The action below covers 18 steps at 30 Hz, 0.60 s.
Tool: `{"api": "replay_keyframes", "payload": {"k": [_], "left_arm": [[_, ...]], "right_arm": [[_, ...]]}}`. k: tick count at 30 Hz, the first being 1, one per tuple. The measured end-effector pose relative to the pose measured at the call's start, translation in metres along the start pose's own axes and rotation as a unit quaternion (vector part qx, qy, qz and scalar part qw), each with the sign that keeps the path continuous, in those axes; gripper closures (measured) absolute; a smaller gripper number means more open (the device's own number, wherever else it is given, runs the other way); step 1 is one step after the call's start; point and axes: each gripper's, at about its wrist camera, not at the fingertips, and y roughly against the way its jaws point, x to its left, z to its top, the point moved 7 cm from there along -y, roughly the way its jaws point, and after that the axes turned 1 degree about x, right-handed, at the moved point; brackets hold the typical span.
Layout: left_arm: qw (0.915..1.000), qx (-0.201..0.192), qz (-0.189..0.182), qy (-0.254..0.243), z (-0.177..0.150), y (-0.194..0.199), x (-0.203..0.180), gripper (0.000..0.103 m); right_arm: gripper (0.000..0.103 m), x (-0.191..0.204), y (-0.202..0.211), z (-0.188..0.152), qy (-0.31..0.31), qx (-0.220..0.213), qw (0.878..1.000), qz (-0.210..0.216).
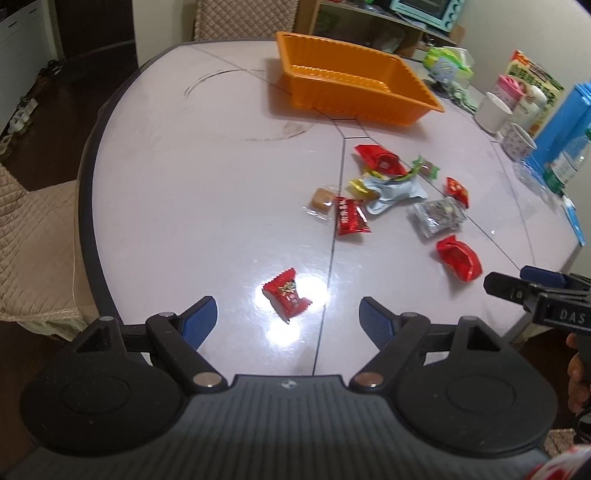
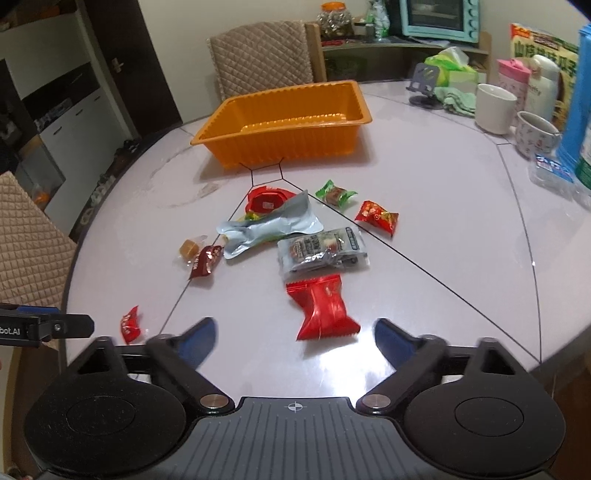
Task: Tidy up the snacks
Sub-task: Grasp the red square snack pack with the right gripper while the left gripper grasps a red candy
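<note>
We cannot read the small red candy wrapper (image 1: pixel 286 294) between our wide-open left gripper (image 1: pixel 288 314). Our right gripper (image 2: pixel 293 334) gapes too. The orange plastic tray (image 2: pixel 284 122) ahead holds nothing.

Glossy pale table (image 2: pixel 443 206); 2 quilted chairs (image 2: pixel 258 55) (beige); shelf with teal oven (image 2: pixel 439 16).

My left gripper (image 1: pixel 287 312) hovers over the table's near edge, jaws spread wide and empty; my right gripper (image 2: pixel 294 334) likewise, alongside.
</note>
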Motion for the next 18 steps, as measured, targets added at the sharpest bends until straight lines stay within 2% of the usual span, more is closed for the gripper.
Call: {"api": "replay_keyframes", "payload": {"k": [4,6,8,13,15,18], "left_arm": [[0.9999,0.000,0.010,0.013,0.002,-0.007,0.003,0.021],[0.9997,0.000,0.015,0.018,0.002,-0.010,0.003,0.021],[0.9995,0.001,0.020,0.024,0.002,-0.012,0.003,0.021],[0.9988,-0.002,0.032,0.037,0.002,-0.018,0.003,0.021],[0.9985,-0.002,0.038,0.040,0.001,-0.020,0.003,0.021],[0.9979,-0.001,0.046,0.047,-0.001,-0.024,0.004,0.022]], "right_arm": [[0.020,-0.008,-0.016,0.007,0.012,0.002,1.000,0.004],[0.030,-0.012,-0.024,0.009,0.018,0.010,1.000,0.005],[0.035,-0.017,-0.033,0.010,0.021,0.017,1.000,0.008],[0.042,-0.025,-0.049,0.014,0.028,0.030,0.999,0.015],[0.048,-0.027,-0.055,0.014,0.032,0.037,0.999,0.019],[0.053,-0.027,-0.063,0.012,0.038,0.045,0.998,0.024]]}}
